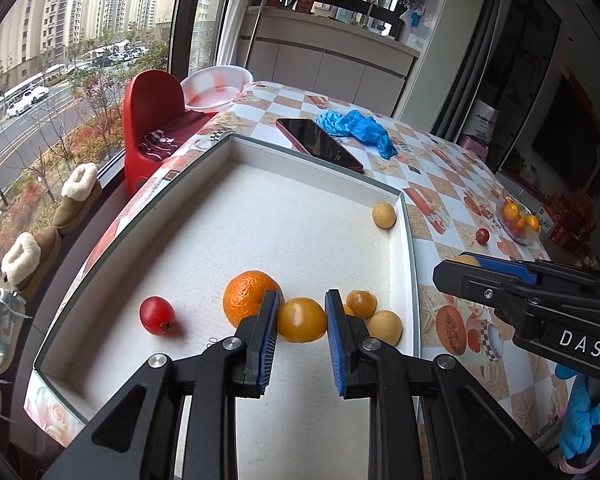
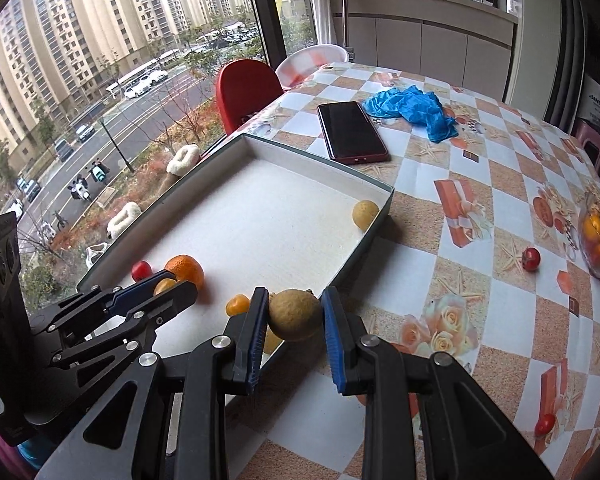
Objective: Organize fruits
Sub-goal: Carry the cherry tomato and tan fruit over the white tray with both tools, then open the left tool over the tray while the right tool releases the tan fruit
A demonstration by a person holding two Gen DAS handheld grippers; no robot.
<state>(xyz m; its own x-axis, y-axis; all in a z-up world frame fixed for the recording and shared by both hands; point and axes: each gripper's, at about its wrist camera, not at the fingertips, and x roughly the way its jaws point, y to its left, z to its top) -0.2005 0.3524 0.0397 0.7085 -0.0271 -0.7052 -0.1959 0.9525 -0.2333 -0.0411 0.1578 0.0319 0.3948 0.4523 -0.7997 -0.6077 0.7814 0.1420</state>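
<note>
Fruit in both grippers: left gripper (image 1: 302, 314) clamped on yellow-orange fruit (image 1: 301, 320) over white tray (image 1: 260, 216); right gripper (image 2: 295, 312) clamped on tan fruit (image 2: 295, 314) at tray's near-right edge. Orange (image 1: 250, 296), tomato (image 1: 157, 315) in tray. Phone (image 1: 320, 142), blue glove (image 1: 356, 126) beyond, on table (image 1: 440, 168).
</note>
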